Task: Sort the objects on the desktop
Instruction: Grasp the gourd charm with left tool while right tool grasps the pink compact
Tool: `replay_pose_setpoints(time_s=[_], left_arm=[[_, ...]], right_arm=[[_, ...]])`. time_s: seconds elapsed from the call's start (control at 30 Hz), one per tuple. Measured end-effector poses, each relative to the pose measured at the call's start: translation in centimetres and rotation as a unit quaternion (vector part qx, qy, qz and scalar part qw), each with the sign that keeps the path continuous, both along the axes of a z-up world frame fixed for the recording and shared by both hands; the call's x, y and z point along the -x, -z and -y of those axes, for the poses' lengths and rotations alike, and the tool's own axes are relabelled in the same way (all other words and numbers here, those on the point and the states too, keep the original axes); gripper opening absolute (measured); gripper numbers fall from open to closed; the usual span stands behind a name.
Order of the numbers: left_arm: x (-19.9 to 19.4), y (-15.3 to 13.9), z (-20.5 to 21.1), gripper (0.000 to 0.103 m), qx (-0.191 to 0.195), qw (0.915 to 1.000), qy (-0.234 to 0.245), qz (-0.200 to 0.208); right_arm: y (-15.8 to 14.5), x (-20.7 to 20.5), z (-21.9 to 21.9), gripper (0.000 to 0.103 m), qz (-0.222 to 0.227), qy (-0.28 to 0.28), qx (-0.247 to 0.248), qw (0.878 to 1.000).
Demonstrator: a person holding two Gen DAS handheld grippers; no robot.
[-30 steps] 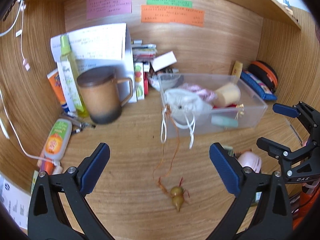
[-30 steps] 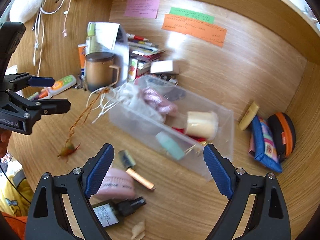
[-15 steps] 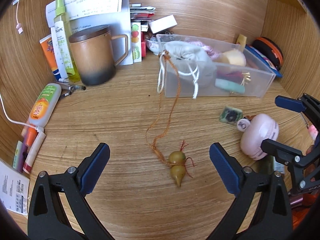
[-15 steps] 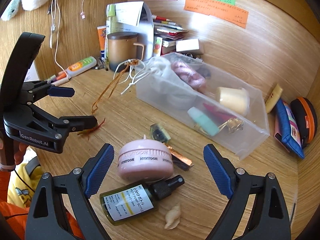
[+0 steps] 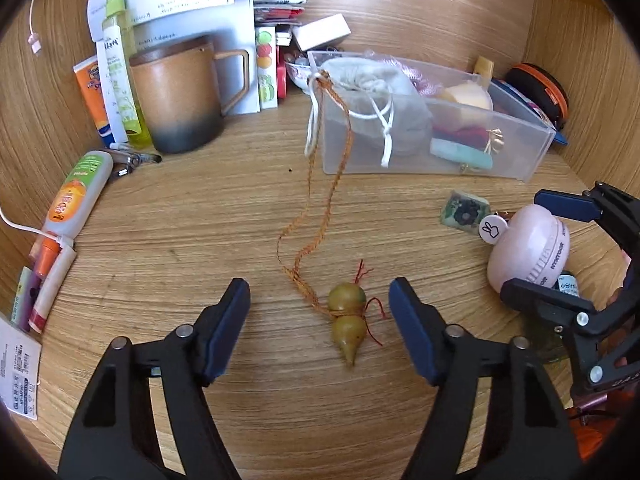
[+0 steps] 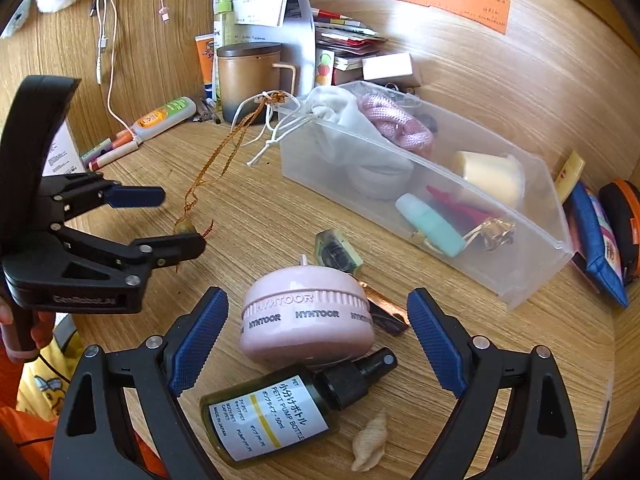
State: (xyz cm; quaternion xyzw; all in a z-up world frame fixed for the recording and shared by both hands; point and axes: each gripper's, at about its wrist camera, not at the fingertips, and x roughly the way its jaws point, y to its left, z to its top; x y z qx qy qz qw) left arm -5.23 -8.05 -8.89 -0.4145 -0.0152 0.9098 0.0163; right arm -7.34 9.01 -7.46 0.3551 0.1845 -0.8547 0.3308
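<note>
Olive-green and waxy, the little gourd charm (image 5: 347, 322) lies on the wooden table (image 5: 180, 240) between my left fingers (image 5: 320, 326), a touch nearer the pad at 3 o'clock than the one at 9. Those fingers are closing, but neither pad touches it yet. Its braided orange cord (image 5: 320, 208) runs away toward 12 o'clock and hooks over the near corner of the clear plastic bin (image 5: 532, 152), tangled there with the white drawstrings of a cloth pouch (image 5: 372, 80).

To do this well, I judge I should shift slightly toward 3 o'clock so the charm sits centred, then pinch across its narrow waist, where the red thread is tied; the bulbs are smooth and rounded and could squirt out from the pads. Once I lift it, I would carry it toward 12 o'clock so the cord goes slack rather than tugging the pouch or dragging the bin.

My right fingers (image 6: 318, 340) are spread wide and hold nothing; in the right wrist view they stand either side of the pink round case (image 6: 308, 316), with the dark pump bottle (image 6: 280, 408) and a small shell (image 6: 370, 438) just below it at 6 o'clock. I would keep that hand quiet until the charm is in the bin.
</note>
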Motion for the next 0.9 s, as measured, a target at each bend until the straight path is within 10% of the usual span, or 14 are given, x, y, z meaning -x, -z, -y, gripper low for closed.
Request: replay_pose_setpoints(time_s=[0.57, 0.9], left_arm=[[-0.3, 0.3, -0.7, 0.039, 0.025, 0.9994, 0.024, -0.008], [-0.4, 0.3, -1.1, 0.025, 0.032, 0.9987, 0.037, -0.016]], right_arm=[[0.3, -0.3, 0.5, 0.088, -0.012, -0.013, -0.003, 1.000], [0.6, 0.1, 0.2, 0.066, -0.006, -0.013, -0.004, 1.000]])
